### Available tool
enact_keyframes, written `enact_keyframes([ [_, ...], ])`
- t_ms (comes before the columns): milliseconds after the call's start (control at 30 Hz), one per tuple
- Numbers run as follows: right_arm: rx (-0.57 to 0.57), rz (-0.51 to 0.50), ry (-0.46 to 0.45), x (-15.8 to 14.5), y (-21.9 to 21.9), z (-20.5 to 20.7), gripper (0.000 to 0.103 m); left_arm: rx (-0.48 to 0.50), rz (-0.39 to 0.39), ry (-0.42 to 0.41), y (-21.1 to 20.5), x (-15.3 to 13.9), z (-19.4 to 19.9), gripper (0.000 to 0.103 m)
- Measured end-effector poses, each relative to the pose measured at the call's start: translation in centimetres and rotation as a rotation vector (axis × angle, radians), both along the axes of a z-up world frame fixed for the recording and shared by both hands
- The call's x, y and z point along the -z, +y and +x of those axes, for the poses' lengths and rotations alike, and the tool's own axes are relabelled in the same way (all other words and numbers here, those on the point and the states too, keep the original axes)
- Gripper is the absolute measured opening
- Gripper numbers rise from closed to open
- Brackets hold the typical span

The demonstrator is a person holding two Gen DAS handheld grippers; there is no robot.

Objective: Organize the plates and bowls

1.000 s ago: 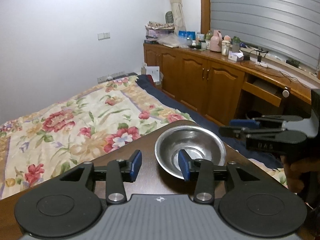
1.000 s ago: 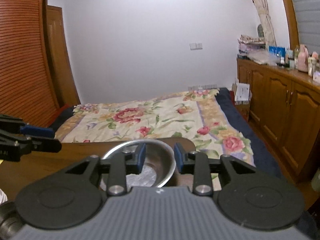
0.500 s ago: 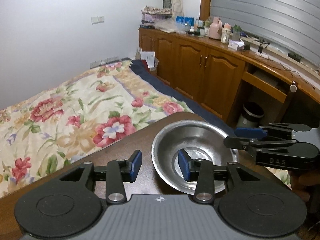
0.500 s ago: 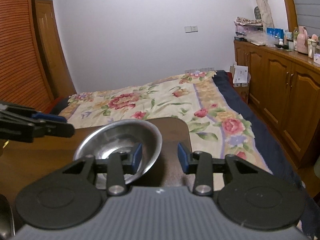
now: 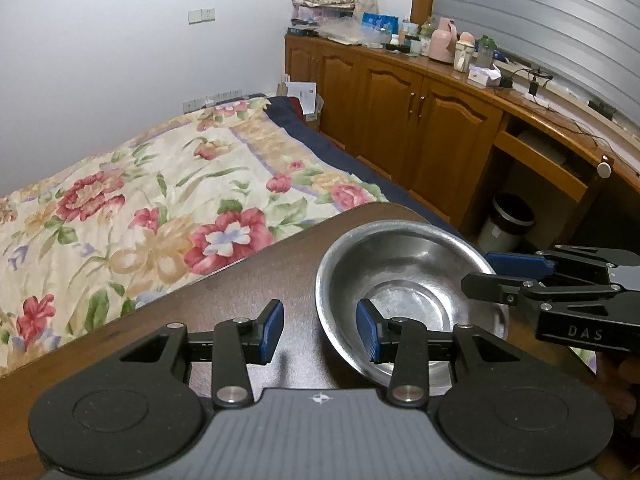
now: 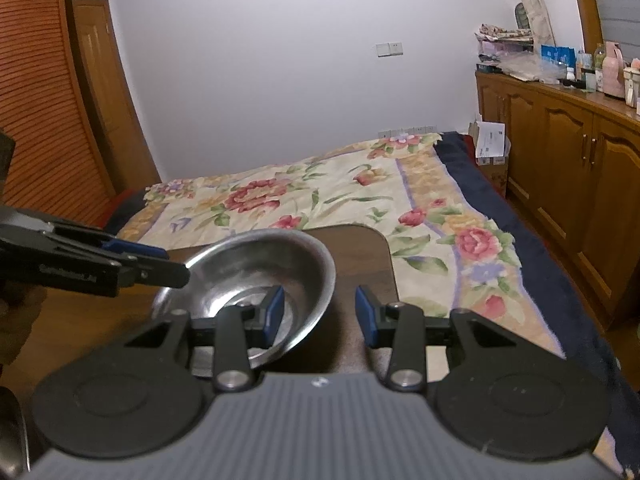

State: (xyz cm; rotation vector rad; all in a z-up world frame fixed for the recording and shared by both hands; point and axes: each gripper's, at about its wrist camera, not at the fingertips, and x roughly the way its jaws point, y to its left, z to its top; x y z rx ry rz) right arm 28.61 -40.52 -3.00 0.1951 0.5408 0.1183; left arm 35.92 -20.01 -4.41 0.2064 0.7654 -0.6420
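Observation:
A steel bowl point(image 5: 408, 272) sits near the rounded far corner of the dark wooden table point(image 5: 248, 288). My left gripper point(image 5: 320, 322) is open and straddles the bowl's near left rim, with its right pad inside the bowl and neither pad pressing. My right gripper point(image 6: 320, 310) is also open over the opposite rim of the bowl point(image 6: 256, 268), its left pad inside and its right pad outside. Each gripper shows in the other's view: the right gripper point(image 5: 488, 272) at the bowl's right edge, the left gripper point(image 6: 172, 266) at its left edge.
A bed with a floral quilt point(image 5: 140, 200) lies just past the table's far edge. Wooden cabinets point(image 5: 420, 120) with a cluttered top run along the right wall, with a small bin point(image 5: 508, 220) below. A slatted wardrobe point(image 6: 44, 120) stands at the left.
Both grippers came down and closer to the bowl, which looks larger. In the right wrist view the bowl slid left, so only the left pad is over it. The right jaws widened a little.

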Motion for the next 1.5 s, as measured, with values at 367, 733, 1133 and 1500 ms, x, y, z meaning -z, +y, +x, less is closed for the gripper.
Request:
enact_keyframes([
  [367, -0.034, 0.038, 0.023, 0.5, 0.4, 0.3, 0.041, -0.012, 0.009, 0.040, -0.2, 0.8, 0.6, 0.039],
  [733, -0.027, 0.063, 0.046, 0.9, 0.1, 0.5, 0.041, -0.001, 0.000, 0.074, -0.6, 1.2, 0.9, 0.039],
  [1133, -0.052, 0.104, 0.063, 0.8, -0.1, 0.4, 0.028, 0.013, -0.013, 0.076, -0.7, 0.6, 0.1, 0.019],
  [1500, -0.053, 0.106, 0.001, -1.6, 0.3, -0.5, 0.020, 0.009, -0.039, 0.019, 0.5, -2.0, -1.1, 0.018],
])
